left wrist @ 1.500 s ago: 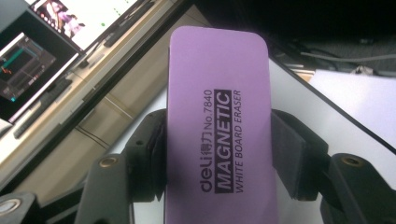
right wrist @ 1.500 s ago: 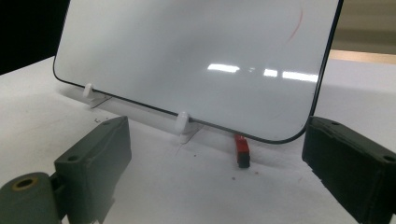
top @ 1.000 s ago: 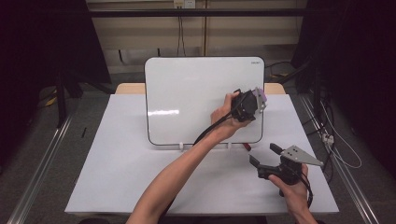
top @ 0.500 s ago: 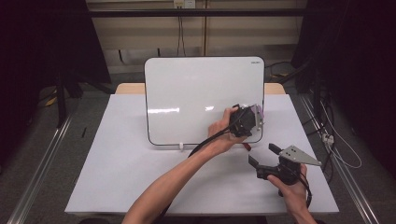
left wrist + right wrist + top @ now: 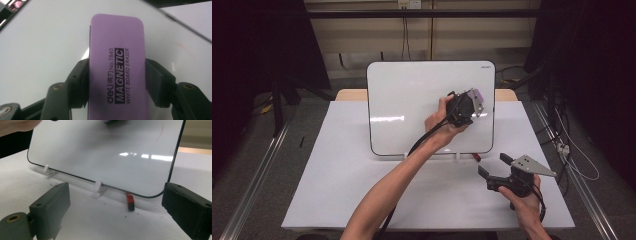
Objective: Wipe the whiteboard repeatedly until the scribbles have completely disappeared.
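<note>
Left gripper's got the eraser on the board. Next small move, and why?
Probably sweep the purple eraser toward the board's right edge. The left gripper is shut on it against the whiteboard, and the right gripper view shows a faint red mark near that edge, not yet wiped.

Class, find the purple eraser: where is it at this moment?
In the high view the purple eraser is clamped in the left gripper, against the right part of the whiteboard, above the red marker.
</note>
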`<state>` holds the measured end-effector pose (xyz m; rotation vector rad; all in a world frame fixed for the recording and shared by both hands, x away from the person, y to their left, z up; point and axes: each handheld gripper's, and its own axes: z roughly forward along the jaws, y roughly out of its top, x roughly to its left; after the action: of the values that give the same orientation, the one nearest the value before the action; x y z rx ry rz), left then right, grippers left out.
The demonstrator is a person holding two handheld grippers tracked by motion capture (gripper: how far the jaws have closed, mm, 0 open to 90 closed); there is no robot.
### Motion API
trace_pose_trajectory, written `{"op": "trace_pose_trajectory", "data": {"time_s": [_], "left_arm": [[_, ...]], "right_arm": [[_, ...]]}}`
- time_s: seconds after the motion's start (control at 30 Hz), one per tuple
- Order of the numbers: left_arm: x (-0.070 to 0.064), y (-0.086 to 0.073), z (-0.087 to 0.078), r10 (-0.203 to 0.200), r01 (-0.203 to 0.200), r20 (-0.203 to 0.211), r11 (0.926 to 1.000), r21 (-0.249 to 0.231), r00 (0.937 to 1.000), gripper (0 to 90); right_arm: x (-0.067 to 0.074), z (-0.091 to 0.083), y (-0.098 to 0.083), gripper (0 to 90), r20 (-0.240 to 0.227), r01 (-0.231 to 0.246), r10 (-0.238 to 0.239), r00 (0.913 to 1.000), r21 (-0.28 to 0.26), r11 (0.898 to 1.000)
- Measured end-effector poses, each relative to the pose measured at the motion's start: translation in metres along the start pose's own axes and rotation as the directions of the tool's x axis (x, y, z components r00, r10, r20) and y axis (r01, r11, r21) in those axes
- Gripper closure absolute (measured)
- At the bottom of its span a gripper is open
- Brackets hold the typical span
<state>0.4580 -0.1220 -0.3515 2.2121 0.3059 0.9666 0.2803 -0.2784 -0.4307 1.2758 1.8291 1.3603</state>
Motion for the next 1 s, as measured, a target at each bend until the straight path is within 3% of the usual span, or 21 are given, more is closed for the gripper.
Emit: {"op": "trace_pose_trajectory", "data": {"time_s": [0.07, 0.13, 0.33, 0.47, 0.6, 0.73, 0.8, 0.9, 1.0], "left_arm": [[-0.003, 0.006, 0.005, 0.011, -0.011, 0.027, 0.9999, -0.013, 0.9996, 41.1], [-0.005, 0.011, 0.01, -0.013, 0.016, 0.086, 0.9995, -0.026, 0.9962, 41.1], [-0.031, 0.014, 0.017, 0.043, -0.043, 0.09, 0.999, -0.009, 0.995, 41.2], [-0.055, 0.0, 0.011, 0.092, -0.093, 0.122, 0.9957, -0.002, 0.9882, 41.2], [-0.073, -0.013, 0.006, 0.112, -0.112, 0.144, 0.9937, -0.005, 0.9832, 41.2], [-0.063, -0.01, 0.008, 0.065, -0.065, 0.124, 0.9979, -0.006, 0.9901, 41.2], [-0.052, -0.006, 0.008, 0.02, -0.019, 0.097, 0.9998, -0.01, 0.9951, 41.2], [-0.024, 0.001, 0.008, -0.039, 0.039, 0.059, 0.9992, -0.002, 0.9975, 41.2], [-0.005, 0.006, 0.007, -0.08, 0.08, 0.032, 0.9968, -0.008, 0.9963, 41.2]], "right_arm": [[0.001, -0.001, 0.0, 7.8, -0.002, 0.0, 0.0, 1.0, -0.001, 1.0], [0.0, -0.001, 0.0, 7.8, -0.001, -0.003, 0.003, 1.0, -0.001, 1.0], [-0.003, -0.003, -0.001, 7.8, 0.001, -0.005, 0.005, 1.0, -0.006, 1.0], [-0.002, -0.004, -0.001, 7.8, -0.001, -0.002, 0.002, 1.0, -0.008, 1.0], [-0.001, -0.004, -0.001, 7.8, 0.001, -0.002, 0.002, 1.0, -0.005, 1.0], [0.0, -0.004, 0.0, 7.8, 0.001, 0.002, -0.002, 1.0, -0.008, 1.0], [0.0, -0.004, 0.0, 7.8, 0.0, -0.002, 0.002, 1.0, -0.006, 1.0], [-0.002, -0.005, -0.001, 7.8, 0.001, -0.007, 0.007, 1.0, -0.007, 1.0], [-0.002, -0.005, -0.001, 7.8, 0.002, -0.007, 0.007, 1.0, -0.01, 1.0]]}}
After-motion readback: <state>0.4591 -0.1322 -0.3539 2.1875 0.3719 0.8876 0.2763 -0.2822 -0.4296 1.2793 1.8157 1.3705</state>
